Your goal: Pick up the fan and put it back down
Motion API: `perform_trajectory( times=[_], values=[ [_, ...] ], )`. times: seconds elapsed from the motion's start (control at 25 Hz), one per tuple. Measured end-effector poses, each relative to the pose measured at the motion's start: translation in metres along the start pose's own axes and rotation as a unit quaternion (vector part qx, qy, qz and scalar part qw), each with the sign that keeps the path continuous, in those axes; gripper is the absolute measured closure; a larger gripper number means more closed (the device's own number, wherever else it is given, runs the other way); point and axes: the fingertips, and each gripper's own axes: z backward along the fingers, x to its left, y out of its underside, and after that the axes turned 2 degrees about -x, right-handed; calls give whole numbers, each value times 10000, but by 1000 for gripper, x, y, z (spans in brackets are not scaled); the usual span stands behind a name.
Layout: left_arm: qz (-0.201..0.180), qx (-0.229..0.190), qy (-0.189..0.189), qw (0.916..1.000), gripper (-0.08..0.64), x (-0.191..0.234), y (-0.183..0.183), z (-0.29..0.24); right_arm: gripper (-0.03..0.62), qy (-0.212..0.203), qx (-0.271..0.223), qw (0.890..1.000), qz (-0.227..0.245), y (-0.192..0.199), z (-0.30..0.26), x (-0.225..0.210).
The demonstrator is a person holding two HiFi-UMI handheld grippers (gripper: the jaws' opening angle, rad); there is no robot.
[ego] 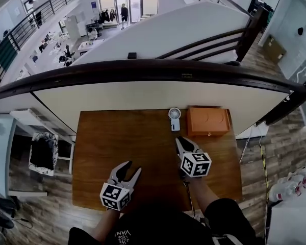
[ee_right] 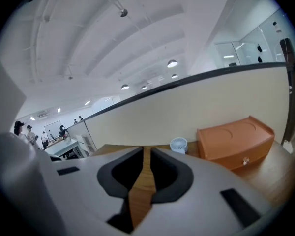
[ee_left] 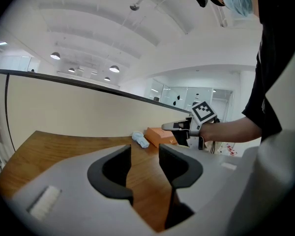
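Fan [ego: 174, 117] rests on table [ego: 127, 147] just left of box [ego: 208, 120].

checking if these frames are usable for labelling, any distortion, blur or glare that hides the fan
Head view: strong fisheye, the railing bows into an arc; the fan is small but sharp, in even light with no glare. Left gripper view: dark rounded corners, the fan tiny and soft. Right gripper view: same dark corners, the fan clear beside the orange box.

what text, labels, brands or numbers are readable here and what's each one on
None reads clearly.
Pale print on the person's black shirt: too small and blurred.
Cubes on the left gripper and the right gripper, its jaws closing on nothing: square markers, no words.
Fan, orange box: no label visible.
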Motion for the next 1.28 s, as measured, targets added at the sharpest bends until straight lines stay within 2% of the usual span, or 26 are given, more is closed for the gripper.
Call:
perform_trajectory(
  times=[0.16, 0.48, 0.68, 1.04, 1.28],
  values=[
    [-110, -103, 12, 9999, 423, -14, 2, 2, 558, -194, -119, 9993, 306, -1, 38, 17],
    [-249, -348, 104, 9990, 532, -58, -6, -9, 577, -364, -260, 9989, 106, 5, 103, 21],
    [-227, -355, 81, 9991, 548, -82, -7, -16, 578, -494, -176, 9986, 106, 17, 130, 16],
    [-297, -302, 13, 9991, 548, -113, 5, -27, 580, -522, 283, 9980, 205, 51, 166, -12],
    [-131, -222, -60, 9996, 548, -126, 16, -28, 580, -534, 329, 9977, 248, 55, 177, -25]
  ],
)
